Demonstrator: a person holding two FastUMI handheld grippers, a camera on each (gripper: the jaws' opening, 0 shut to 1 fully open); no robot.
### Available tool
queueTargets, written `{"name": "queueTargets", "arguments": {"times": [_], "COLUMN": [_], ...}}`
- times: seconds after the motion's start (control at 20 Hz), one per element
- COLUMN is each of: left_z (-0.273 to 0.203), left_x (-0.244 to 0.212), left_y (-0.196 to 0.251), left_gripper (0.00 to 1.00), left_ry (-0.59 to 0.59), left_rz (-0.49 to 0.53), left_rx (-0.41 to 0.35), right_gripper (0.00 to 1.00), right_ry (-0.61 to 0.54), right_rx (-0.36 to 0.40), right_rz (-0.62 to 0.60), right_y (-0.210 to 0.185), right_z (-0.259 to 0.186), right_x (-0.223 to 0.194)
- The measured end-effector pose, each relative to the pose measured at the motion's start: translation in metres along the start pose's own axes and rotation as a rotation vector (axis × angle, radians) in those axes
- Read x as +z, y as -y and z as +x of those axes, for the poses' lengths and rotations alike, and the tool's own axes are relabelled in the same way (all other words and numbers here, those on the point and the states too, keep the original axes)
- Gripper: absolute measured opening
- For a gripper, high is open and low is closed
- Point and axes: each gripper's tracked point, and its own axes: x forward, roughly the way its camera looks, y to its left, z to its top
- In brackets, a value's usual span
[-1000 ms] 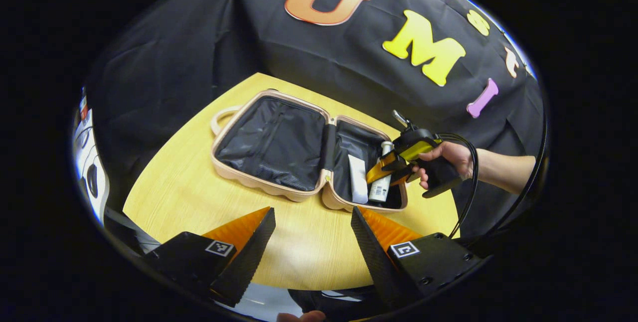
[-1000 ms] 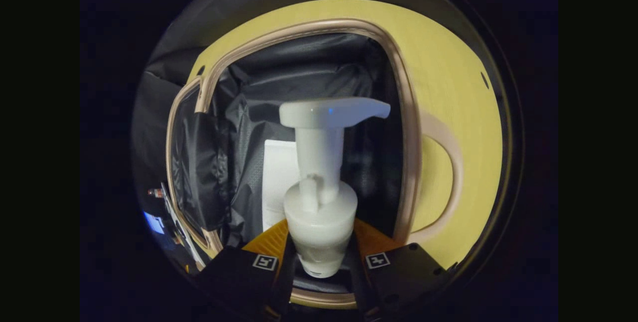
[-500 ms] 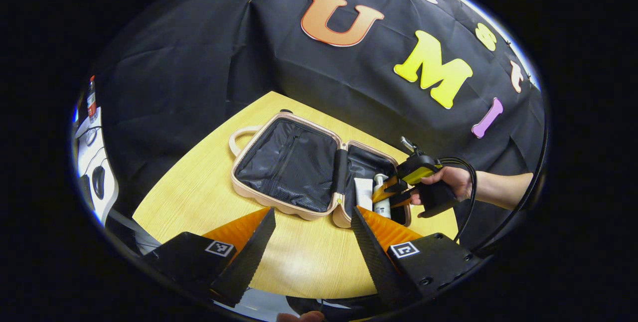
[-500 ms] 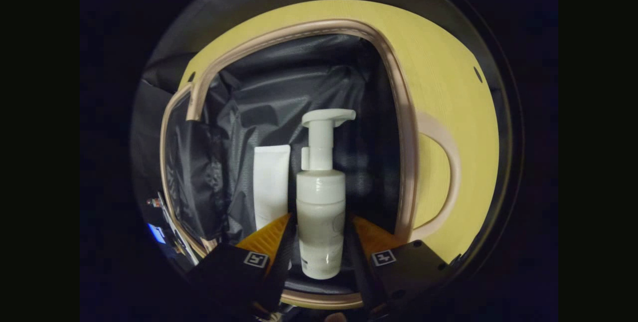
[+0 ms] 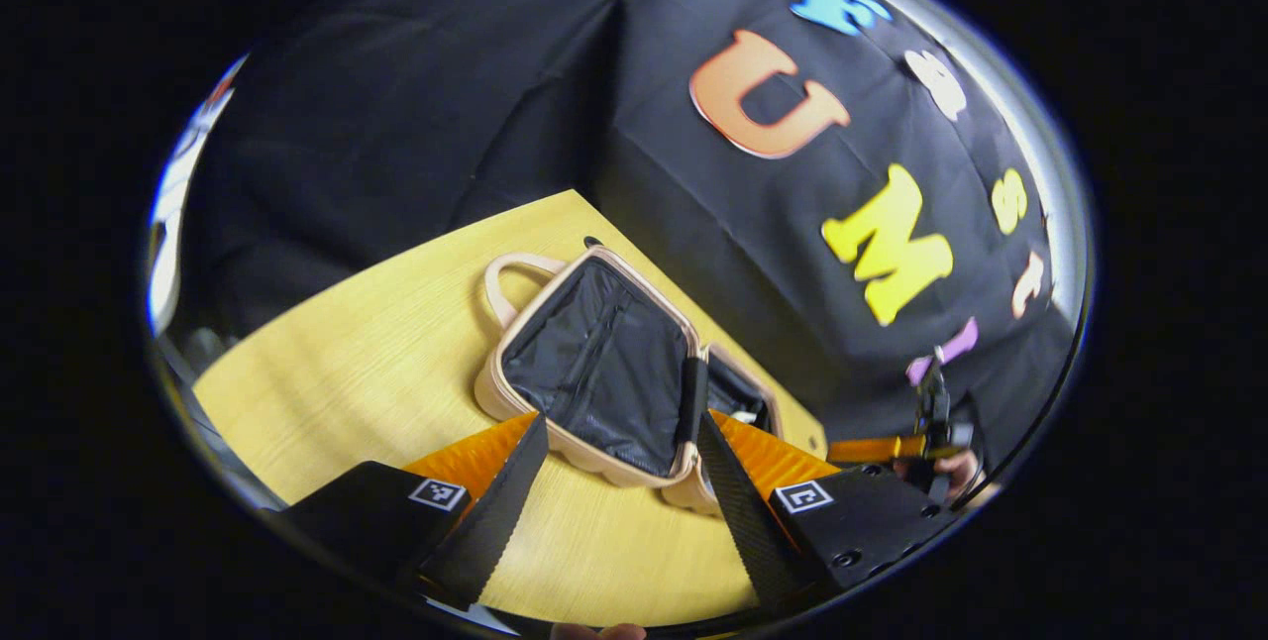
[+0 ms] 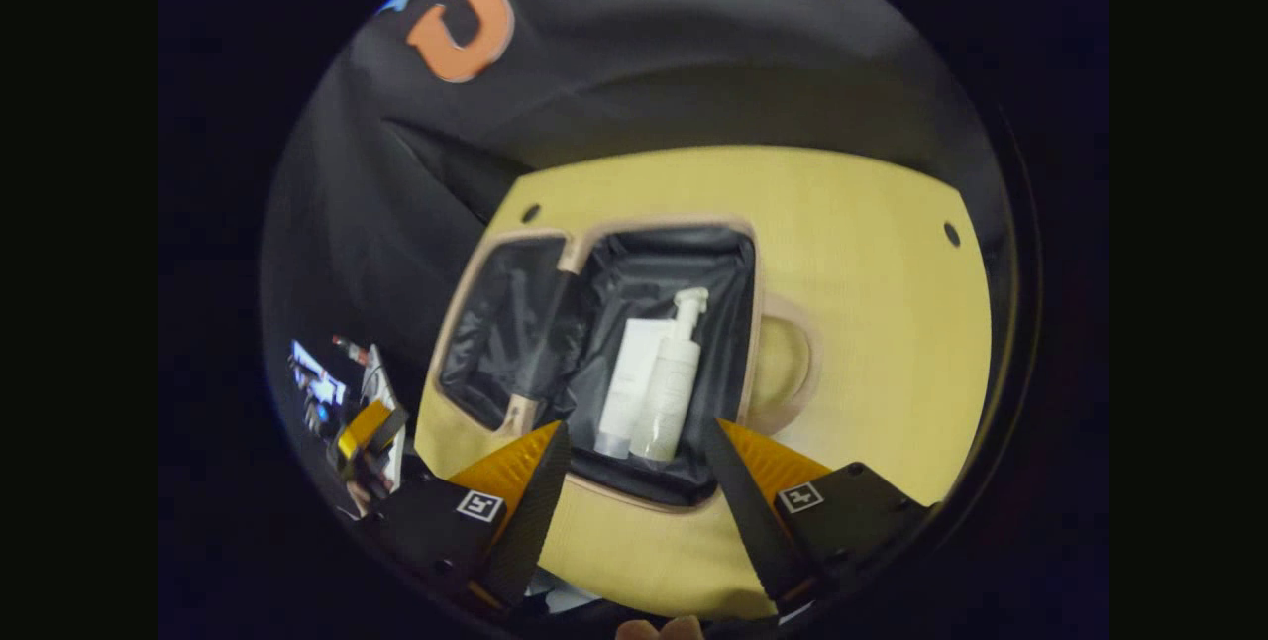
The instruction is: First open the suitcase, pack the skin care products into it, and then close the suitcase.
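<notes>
A beige suitcase [image 5: 584, 457] lies open on the yellow table, both black-lined halves facing up. In the right gripper view a white pump bottle [image 6: 669, 392] and a white tube [image 6: 626, 387] lie side by side in the suitcase's [image 6: 634, 511] half nearest the handle [image 6: 807, 363]. My right gripper [image 6: 634, 481] hovers open above the near rim, apart from both products. My left gripper [image 5: 619, 481] stands open over the table in front of the suitcase, with nothing between its fingers. The right gripper [image 5: 887, 447] also shows at the far right of the left gripper view.
The wooden table [image 6: 872, 323] has small round holes [image 6: 951, 233] near its back edge. Black cloth wall stands close behind the suitcase. The left gripper [image 6: 367, 432] shows at the lower left of the right gripper view, with clutter beyond the table edge there.
My right gripper let go of the pump bottle, which now lies beside the tube, and drew back and up from the suitcase. The left gripper view swung to the left.
</notes>
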Motion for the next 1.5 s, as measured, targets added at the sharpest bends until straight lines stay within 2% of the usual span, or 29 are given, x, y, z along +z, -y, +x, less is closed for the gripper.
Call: {"name": "queueTargets", "arguments": {"times": [0.1, 0.2, 0.25, 0.3, 0.35, 0.4, 0.45, 0.5, 0.6, 0.65, 0.7, 0.75, 0.8, 0.85, 0.9, 0.95, 1.0, 1.05, 1.1, 1.15, 1.2, 1.25, 1.4, 1.5], "left_z": [0.020, 0.024, 0.037, 0.049, 0.061, 0.073, 0.086, 0.097, 0.109, 0.114, 0.119, 0.126, 0.132, 0.141, 0.149, 0.152, 0.156, 0.159, 0.161, 0.163, 0.160, 0.159, 0.146, 0.135], "left_x": [0.023, 0.037, 0.048, 0.053, 0.054, 0.054, 0.058, 0.061, 0.068, 0.071, 0.073, 0.073, 0.070, 0.063, 0.059, 0.056, 0.058, 0.059, 0.061, 0.060, 0.061, 0.064, 0.090, 0.104], "left_y": [-0.021, -0.037, -0.047, -0.056, -0.065, -0.071, -0.075, -0.081, -0.091, -0.092, -0.091, -0.090, -0.090, -0.092, -0.094, -0.093, -0.096, -0.096, -0.098, -0.097, -0.094, -0.088, -0.054, -0.022], "left_gripper": [0.97, 0.96, 0.95, 0.83, 0.93, 0.93, 1.00, 0.92, 0.92, 1.00, 0.90, 0.99, 0.85, 0.92, 0.88, 0.64, 0.59, 0.62, 0.42, 0.29, 0.12, 0.18, 0.10, 0.08], "left_ry": [0.028, 0.070, 0.081, 0.083, 0.080, 0.073, 0.070, 0.070, 0.081, 0.086, 0.076, 0.066, 0.046, 0.028, 0.008, -0.004, -0.003, 0.003, 0.014, 0.015, 0.018, 0.028, 0.070, 0.091], "left_rz": [-0.137, -0.283, -0.341, -0.388, -0.414, -0.433, -0.449, -0.460, -0.453, -0.457, -0.469, -0.472, -0.463, -0.452, -0.453, -0.465, -0.478, -0.491, -0.503, -0.512, -0.506, -0.480, -0.397, -0.285], "left_rx": [-0.071, -0.150, -0.173, -0.184, -0.192, -0.194, -0.196, -0.191, -0.181, -0.182, -0.190, -0.191, -0.188, -0.170, -0.155, -0.152, -0.144, -0.145, -0.136, -0.133, -0.134, -0.129, -0.142, -0.138], "right_gripper": [0.81, 0.77, 0.82, 0.77, 0.82, 0.77, 0.77, 0.82, 0.82, 0.81, 0.77, 0.77, 0.77, 0.82, 0.77, 0.82, 0.77, 0.77, 0.82, 0.82, 0.82, 0.82, 0.81, 0.81], "right_ry": [0.105, 0.154, 0.169, 0.182, 0.192, 0.202, 0.215, 0.229, 0.254, 0.265, 0.272, 0.275, 0.278, 0.278, 0.283, 0.296, 0.310, 0.324, 0.339, 0.363, 0.393, 0.434, 0.566, 0.633], "right_rx": [0.018, 0.027, 0.029, 0.024, 0.022, 0.020, 0.023, 0.022, 0.020, 0.021, 0.023, 0.030, 0.036, 0.037, 0.034, 0.028, 0.018, 0.006, -0.014, -0.043, -0.071, -0.102, -0.206, -0.284], "right_rz": [-0.049, -0.063, -0.070, -0.075, -0.075, -0.065, -0.054, -0.043, -0.041, -0.044, -0.046, -0.049, -0.049, -0.047, -0.038, -0.027, -0.014, -0.009, -0.015, -0.029, -0.041, -0.041, -0.021, -0.017], "right_y": [0.003, 0.007, 0.008, 0.011, 0.011, 0.011, 0.010, 0.009, 0.006, 0.003, 0.000, -0.004, -0.007, -0.009, -0.009, -0.009, -0.007, -0.005, 0.000, 0.007, 0.014, 0.022, 0.053, 0.075], "right_z": [-0.029, -0.053, -0.063, -0.073, -0.081, -0.085, -0.090, -0.095, -0.105, -0.107, -0.108, -0.108, -0.108, -0.108, -0.109, -0.112, -0.116, -0.121, -0.127, -0.134, -0.141, -0.148, -0.173, -0.189], "right_x": [0.009, 0.008, 0.006, 0.005, 0.004, 0.004, 0.006, 0.010, 0.018, 0.021, 0.025, 0.025, 0.025, 0.025, 0.025, 0.025, 0.024, 0.023, 0.022, 0.024, 0.028, 0.036, 0.055, 0.060]}}
